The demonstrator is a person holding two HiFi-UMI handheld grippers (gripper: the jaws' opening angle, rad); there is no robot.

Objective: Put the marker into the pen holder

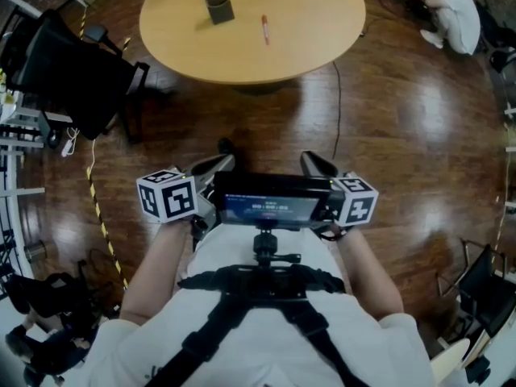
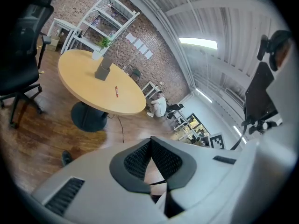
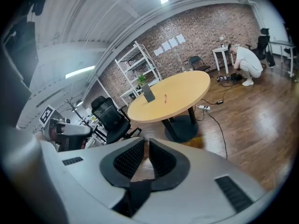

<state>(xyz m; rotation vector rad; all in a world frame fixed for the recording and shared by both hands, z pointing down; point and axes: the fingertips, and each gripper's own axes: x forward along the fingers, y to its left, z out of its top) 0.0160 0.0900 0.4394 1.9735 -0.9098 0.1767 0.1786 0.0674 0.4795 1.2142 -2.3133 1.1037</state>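
**A:** Where was the marker (image 1: 264, 29)?

**B:** It lay flat on the round table (image 1: 322, 22), a little right of the pen holder (image 1: 217, 2) and not touching it. It was well away from both of your grippers.

**A:** And my jaws?

**B:** Your left gripper (image 2: 150, 140) had its jaws closed tip to tip, with nothing between them. Your right gripper (image 3: 145, 143) had its jaws a narrow slit apart, also empty. You held both close to your body, over the wooden floor (image 1: 419, 135) on the near side of the table.
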